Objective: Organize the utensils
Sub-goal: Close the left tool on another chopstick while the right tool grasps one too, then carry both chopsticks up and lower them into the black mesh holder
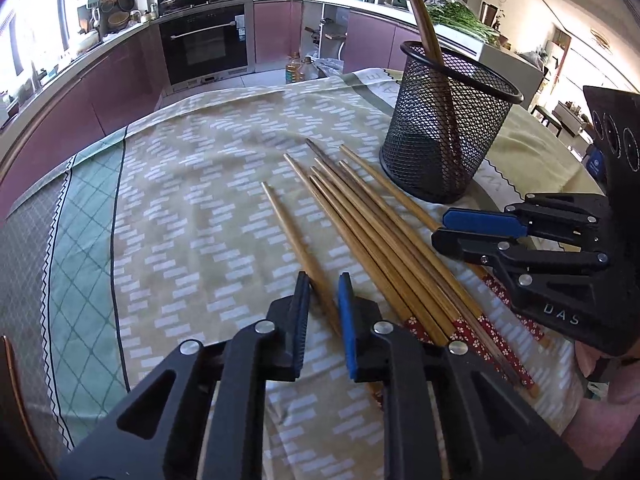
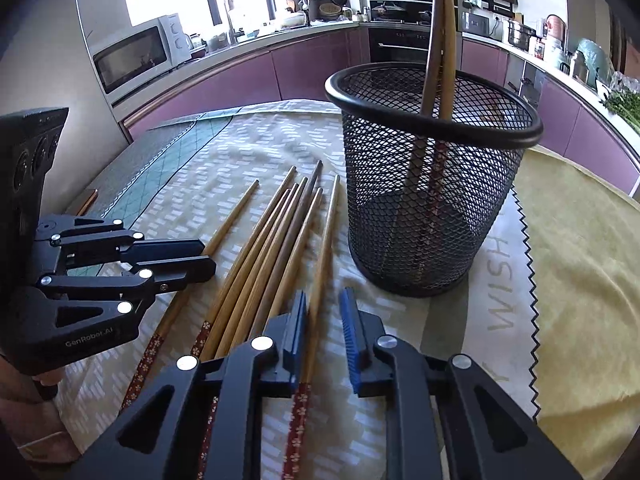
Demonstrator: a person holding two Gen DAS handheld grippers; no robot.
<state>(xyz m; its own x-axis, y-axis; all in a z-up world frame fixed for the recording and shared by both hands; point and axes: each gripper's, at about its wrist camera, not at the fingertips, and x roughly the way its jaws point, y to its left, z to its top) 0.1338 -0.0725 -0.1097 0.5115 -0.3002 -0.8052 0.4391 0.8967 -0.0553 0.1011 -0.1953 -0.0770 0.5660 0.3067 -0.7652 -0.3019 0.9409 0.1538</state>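
Note:
Several wooden chopsticks point(image 1: 380, 248) with red flowered ends lie side by side on the tablecloth. One chopstick point(image 1: 288, 232) lies apart to their left, and my left gripper point(image 1: 324, 280) is shut on it near its thick end. In the right wrist view the same gripper point(image 2: 208, 257) shows narrow jaws around that stick. My right gripper point(image 2: 325, 294) is shut on the rightmost chopstick point(image 2: 326, 232), the one nearest the cup. The left wrist view shows it point(image 1: 440, 227) pinching that stick. A black mesh cup point(image 2: 420, 220) stands upright behind, holding two chopsticks point(image 2: 442, 20).
A patterned tablecloth point(image 1: 180, 200) covers the table, with a yellow cloth point(image 2: 580, 240) to the right of the cup. Purple kitchen cabinets point(image 1: 120, 80), an oven point(image 1: 204, 44) and a microwave point(image 2: 136, 56) stand beyond the table edge. Oil bottles point(image 1: 298, 68) sit on the floor.

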